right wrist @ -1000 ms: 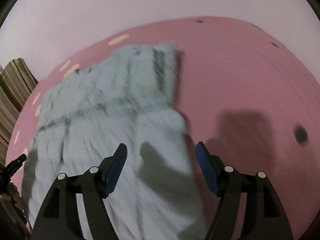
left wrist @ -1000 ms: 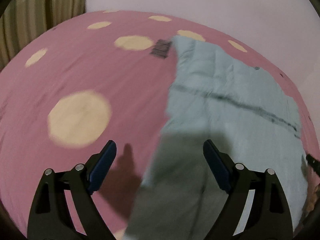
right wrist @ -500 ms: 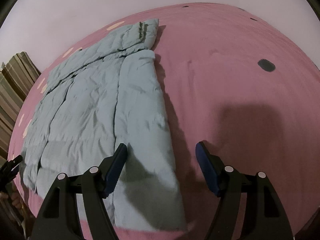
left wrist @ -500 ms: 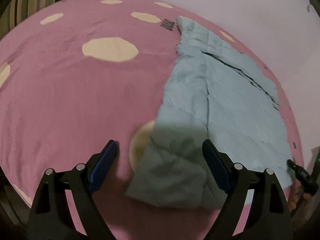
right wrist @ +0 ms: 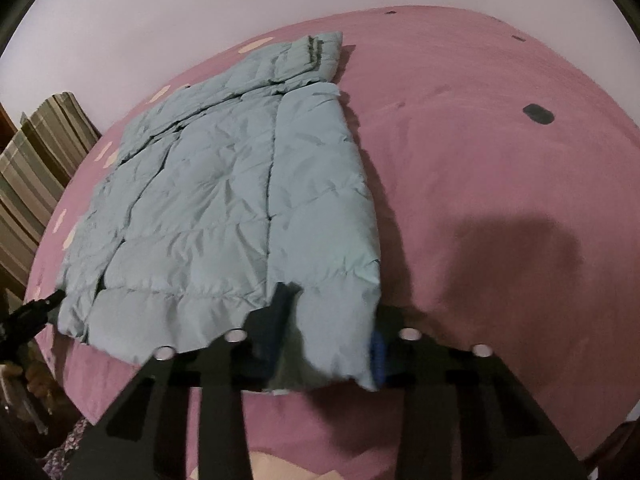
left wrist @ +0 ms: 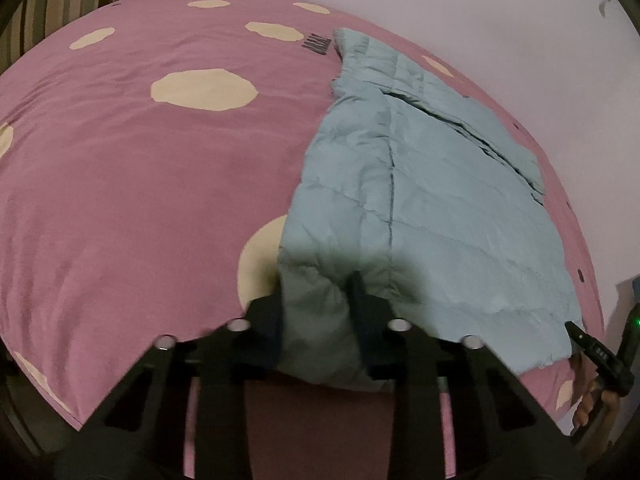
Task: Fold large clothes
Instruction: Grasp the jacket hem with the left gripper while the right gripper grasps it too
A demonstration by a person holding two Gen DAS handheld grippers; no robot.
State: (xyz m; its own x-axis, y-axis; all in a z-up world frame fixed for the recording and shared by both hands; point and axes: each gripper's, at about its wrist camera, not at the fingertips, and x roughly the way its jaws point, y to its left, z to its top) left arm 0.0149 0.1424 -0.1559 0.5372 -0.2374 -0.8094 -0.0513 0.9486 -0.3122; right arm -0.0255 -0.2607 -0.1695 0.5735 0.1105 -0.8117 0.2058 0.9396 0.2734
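A light blue quilted puffer jacket (left wrist: 432, 200) lies flat on a pink bed, its hem toward me and its collar at the far end. It also shows in the right wrist view (right wrist: 224, 208). My left gripper (left wrist: 316, 300) is shut on the jacket's near left hem corner. My right gripper (right wrist: 332, 320) is shut on the near right hem corner, with the cloth bunched between its blue pads. The right gripper also shows at the lower right edge of the left wrist view (left wrist: 600, 356).
The pink bedspread (left wrist: 140, 184) has cream spots on its left half and a few dark marks (right wrist: 538, 114) on its right half. A striped curtain (right wrist: 36, 160) hangs left of the bed. A pale wall stands behind the bed.
Both grippers have come down to the jacket's near hem and closed on its two corners. One second ago both were open above the jacket.
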